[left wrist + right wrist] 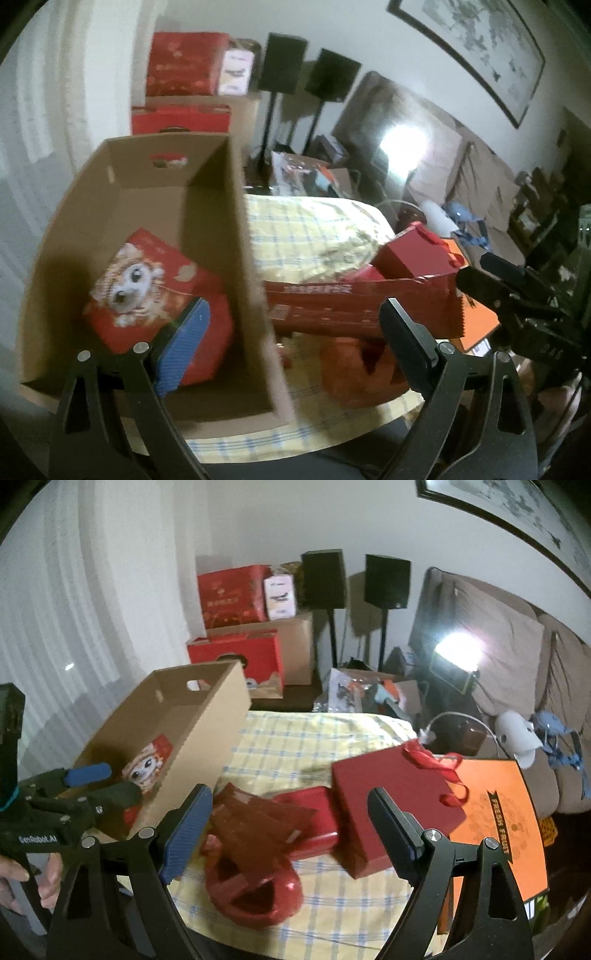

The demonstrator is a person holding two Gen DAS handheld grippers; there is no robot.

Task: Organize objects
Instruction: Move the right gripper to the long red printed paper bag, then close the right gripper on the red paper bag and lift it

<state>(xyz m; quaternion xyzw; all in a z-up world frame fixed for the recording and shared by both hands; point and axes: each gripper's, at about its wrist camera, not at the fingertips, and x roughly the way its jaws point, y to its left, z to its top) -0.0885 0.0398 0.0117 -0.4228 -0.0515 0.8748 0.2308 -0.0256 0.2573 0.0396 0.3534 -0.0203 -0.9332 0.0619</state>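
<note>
both grippers' fingers stand wide apart, nothing gripped in either. left gripper (295,332) has its blue-padded finger (183,343) over the inside of the cardboard box (147,206) and its other finger on the far side of the box's right wall, so the wall sits between the jaws untouched. inside the box lies a red cartoon-print box (147,288), tilted, toward the near end. right gripper (291,830) hovers above a crumpled red bag (255,867) on the yellow checked tablecloth (295,738); pads not touching it. just beyond the bag is a flat red case (314,812), and beside that a dark red gift box (391,805) with a red ribbon (439,771), tilted and resting partly on an orange fruit box (498,827) at the table's right edge. in the left wrist view a long red carton (354,306) lies beside the cardboard box, in front of the gift box. cardboard box sits at the table's left side, left gripper seen at its near end from the right wrist view, a hand (26,878) on its handle. behind the table: stacked red cartons (232,594), two black speakers (325,579) on stands, a sofa (517,657), a bright lamp (458,653).
</note>
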